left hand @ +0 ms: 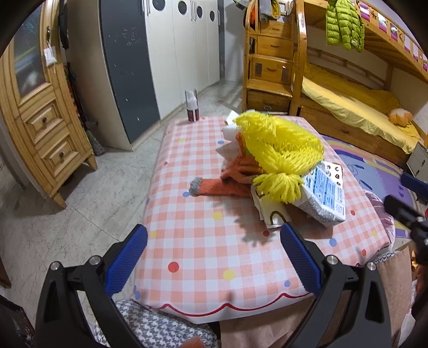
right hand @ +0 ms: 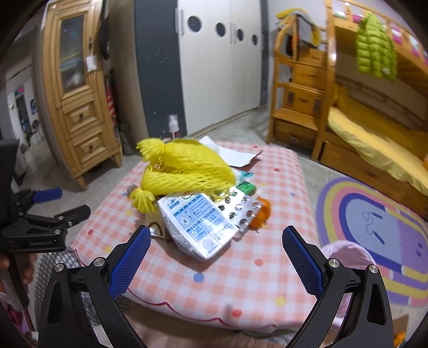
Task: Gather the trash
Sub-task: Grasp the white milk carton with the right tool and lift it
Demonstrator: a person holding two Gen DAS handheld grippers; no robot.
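Note:
A pile of trash lies on the checked cushion. On top sits a yellow net bag. Beside it are a flattened white-and-blue carton, an empty silver pill blister, an orange glove, a small green box and white paper. My left gripper is open, short of the pile at the cushion's near end. My right gripper is open too, its fingers either side of the carton's near corner, not touching. Each gripper shows at the other view's edge.
A pump bottle stands at the cushion's far edge. A wooden cabinet is at the left, white wardrobes behind, a bunk bed with a green jacket at the right. A rainbow rug covers the floor on the right.

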